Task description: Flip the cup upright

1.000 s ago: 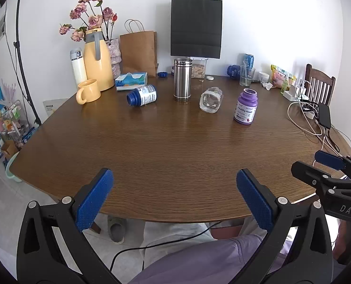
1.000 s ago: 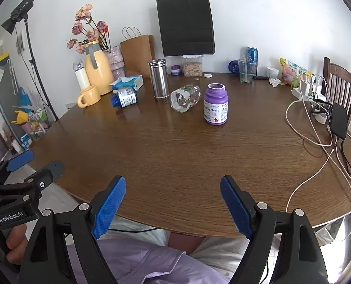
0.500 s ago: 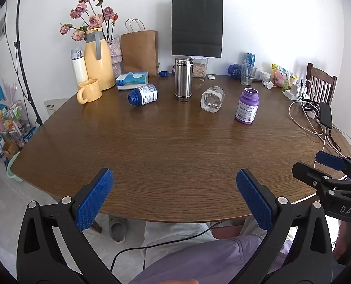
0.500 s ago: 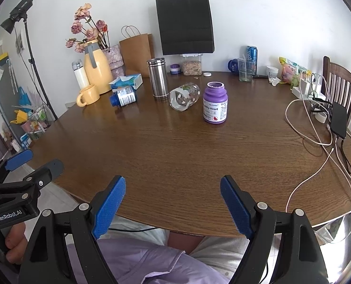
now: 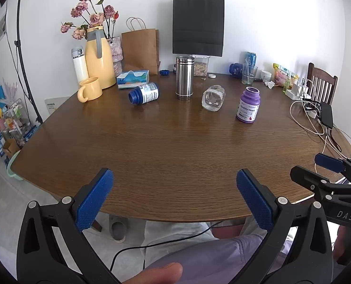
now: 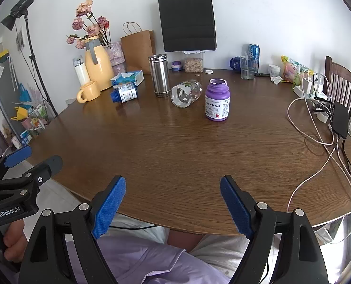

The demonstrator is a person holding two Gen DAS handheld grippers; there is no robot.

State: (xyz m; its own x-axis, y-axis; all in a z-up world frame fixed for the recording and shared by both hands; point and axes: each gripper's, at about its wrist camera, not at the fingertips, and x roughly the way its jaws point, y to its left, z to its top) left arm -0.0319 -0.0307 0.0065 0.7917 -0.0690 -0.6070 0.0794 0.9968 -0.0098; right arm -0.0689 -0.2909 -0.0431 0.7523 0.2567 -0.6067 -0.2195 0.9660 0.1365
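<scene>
Clear glass cup (image 5: pixel 213 97) lies tipped beside the steel tumbler (image 5: pixel 184 78); left gripper (image 5: pixel 173 198) and right gripper (image 6: pixel 171 204) both gape apart

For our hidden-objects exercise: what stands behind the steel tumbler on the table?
Behind the steel tumbler stand a small purple-lidded jar and a clear jar of tan pieces, under the black bag. In the left view the tumbler covers most of the small jar.

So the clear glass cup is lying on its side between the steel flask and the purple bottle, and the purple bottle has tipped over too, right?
Not quite. The purple bottle stands upright, as the right wrist view shows. The rest holds: the glass cup lies on its side between the steel flask and that bottle.
</scene>
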